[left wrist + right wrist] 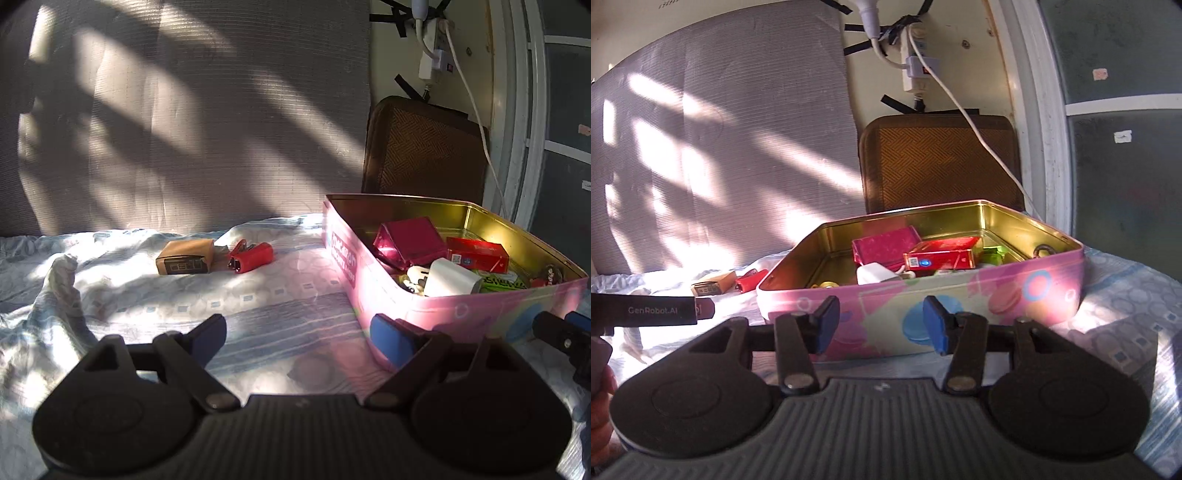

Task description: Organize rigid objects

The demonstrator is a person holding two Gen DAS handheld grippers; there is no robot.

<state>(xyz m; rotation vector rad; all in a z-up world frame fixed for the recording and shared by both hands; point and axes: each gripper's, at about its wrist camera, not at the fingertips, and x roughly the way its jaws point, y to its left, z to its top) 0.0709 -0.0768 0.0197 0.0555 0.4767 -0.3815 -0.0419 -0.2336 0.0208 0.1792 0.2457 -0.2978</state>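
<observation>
So my left gripper (pixel 299 334) is spread wide with nothing in it, and my right gripper (pixel 881 323) is part open and empty too, parked just in front of the pink tin (pixel 960 295). Two things are not packed yet: the brown box (pixel 185 256) and the red lighter (pixel 251 257), side by side on the bedsheet (pixel 258 310), left of the tin. Both lie ahead and a bit left of my left fingers, the lighter's long axis running roughly left to right. Left hand's clearly nearer, so I'd use that one.
</observation>
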